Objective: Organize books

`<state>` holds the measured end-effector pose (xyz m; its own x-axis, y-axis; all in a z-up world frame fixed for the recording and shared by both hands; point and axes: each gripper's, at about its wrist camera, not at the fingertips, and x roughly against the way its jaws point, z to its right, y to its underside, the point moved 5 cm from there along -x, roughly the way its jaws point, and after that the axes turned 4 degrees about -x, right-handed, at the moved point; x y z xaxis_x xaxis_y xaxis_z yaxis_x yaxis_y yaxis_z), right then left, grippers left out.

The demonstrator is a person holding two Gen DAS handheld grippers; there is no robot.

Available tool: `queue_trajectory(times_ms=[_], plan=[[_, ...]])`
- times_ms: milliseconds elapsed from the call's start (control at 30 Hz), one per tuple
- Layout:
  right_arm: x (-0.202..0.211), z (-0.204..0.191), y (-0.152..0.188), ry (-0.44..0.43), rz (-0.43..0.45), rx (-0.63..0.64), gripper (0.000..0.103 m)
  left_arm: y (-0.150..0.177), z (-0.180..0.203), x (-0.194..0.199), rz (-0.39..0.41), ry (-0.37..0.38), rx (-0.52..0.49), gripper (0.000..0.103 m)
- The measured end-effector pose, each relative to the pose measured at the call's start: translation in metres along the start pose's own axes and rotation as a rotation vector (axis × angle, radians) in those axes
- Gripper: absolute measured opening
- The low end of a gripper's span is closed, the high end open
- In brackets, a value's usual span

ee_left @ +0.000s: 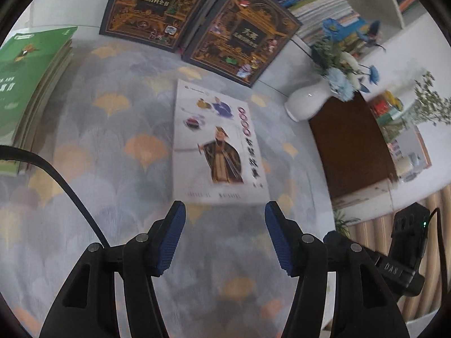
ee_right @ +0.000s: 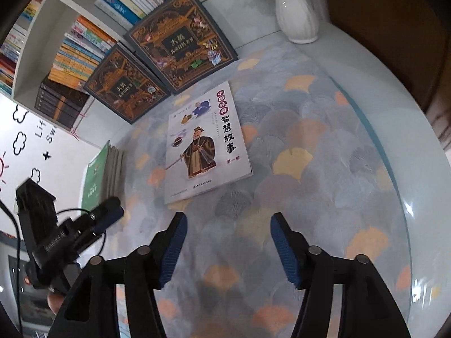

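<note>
Inspecting both wrist views, neither tool has hold of anything. The left gripper (ee_left: 225, 219) has its jaws roughly half open with only bare cloth between the blue pads; the right gripper (ee_right: 228, 232) likewise stands part open and empty.

The task's item of concern, the white storybook (ee_right: 207, 143), lies flat and face up on the patterned table (ee_right: 324, 140), alone near the middle. In the left view it sits at twelve o'clock just beyond the pads; in the right view at about eleven o'clock, apart from the pads.

Other stock noted: two dark encyclopedia volumes (ee_left: 197, 25) leaning side by side against the bookshelf (ee_right: 70, 36) at the far edge; a green book stack (ee_left: 31, 84) at nine o'clock of the storybook in the left view; a white vase (ee_left: 307, 101) with flowers at two o'clock.

Judgement: the step in hand is the approach to the loose storybook, not yet contacted. A flat, thin book offers no face to pinch from above. The next move likely calls for bringing one pad under an edge or sliding the book toward the table edge, then carrying it to a stack or the shelf. The vase stands near that route.
</note>
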<state>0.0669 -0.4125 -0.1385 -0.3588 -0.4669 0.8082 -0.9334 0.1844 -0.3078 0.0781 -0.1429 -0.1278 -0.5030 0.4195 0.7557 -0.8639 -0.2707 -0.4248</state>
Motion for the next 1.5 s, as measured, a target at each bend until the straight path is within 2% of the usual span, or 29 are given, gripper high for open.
queue_trajectory(times_ms=[167, 267, 367, 467, 533, 600, 667, 767, 867, 900, 1000, 1100, 1233, 1333, 1400, 1500], plan=[[-0.052, 0.001, -0.034, 0.013, -0.035, 0.067, 0.064, -0.011, -0.021, -0.031, -0.027, -0.046, 0.061, 0.056], [-0.078, -0.001, -0.056, 0.020, 0.003, 0.102, 0.062, -0.017, -0.033, -0.053, -0.040, -0.072, 0.089, 0.056], [-0.100, -0.001, -0.075, 0.059, 0.034, 0.140, 0.037, -0.023, -0.038, -0.066, -0.020, -0.091, 0.086, 0.052], [-0.122, 0.001, -0.089, 0.102, 0.051, 0.170, 0.034, -0.025, -0.043, -0.079, -0.031, -0.101, 0.090, 0.042], [-0.133, -0.001, -0.093, 0.095, 0.042, 0.184, 0.034, -0.024, -0.046, -0.088, -0.051, -0.095, 0.096, 0.037], [-0.140, -0.005, -0.091, 0.091, 0.036, 0.204, 0.034, -0.020, -0.046, -0.092, -0.041, -0.090, 0.092, 0.036], [-0.140, -0.008, -0.087, 0.104, 0.043, 0.232, 0.034, -0.019, -0.045, -0.092, -0.046, -0.067, 0.103, 0.036], [-0.135, -0.002, -0.081, 0.093, 0.031, 0.199, 0.034, -0.014, -0.047, -0.086, -0.064, -0.010, 0.141, 0.036], [-0.124, 0.007, -0.068, 0.075, -0.001, 0.161, 0.034, 0.012, -0.041, -0.071, -0.100, 0.091, 0.179, 0.036], [-0.120, 0.010, -0.061, 0.066, -0.015, 0.156, 0.034, 0.021, -0.039, -0.067, -0.113, 0.103, 0.178, 0.036], [-0.106, 0.016, -0.025, 0.041, -0.069, 0.155, 0.035, 0.064, -0.029, -0.051, -0.164, 0.126, 0.178, 0.036], [-0.086, 0.020, 0.023, 0.064, -0.102, 0.224, 0.035, 0.109, -0.025, -0.039, -0.214, 0.125, 0.188, 0.036], [-0.063, 0.030, 0.070, 0.078, -0.168, 0.269, 0.035, 0.145, -0.018, -0.023, -0.239, 0.136, 0.197, 0.036], [-0.054, 0.039, 0.087, 0.074, -0.148, 0.262, 0.035, 0.152, -0.015, -0.021, -0.226, 0.140, 0.214, 0.036], [-0.054, 0.039, 0.089, 0.071, -0.133, 0.263, 0.036, 0.147, -0.013, -0.021, -0.211, 0.169, 0.237, 0.036], [-0.055, 0.043, 0.086, 0.040, -0.135, 0.227, 0.036, 0.135, 0.002, -0.007, -0.138, 0.317, 0.307, 0.036]])
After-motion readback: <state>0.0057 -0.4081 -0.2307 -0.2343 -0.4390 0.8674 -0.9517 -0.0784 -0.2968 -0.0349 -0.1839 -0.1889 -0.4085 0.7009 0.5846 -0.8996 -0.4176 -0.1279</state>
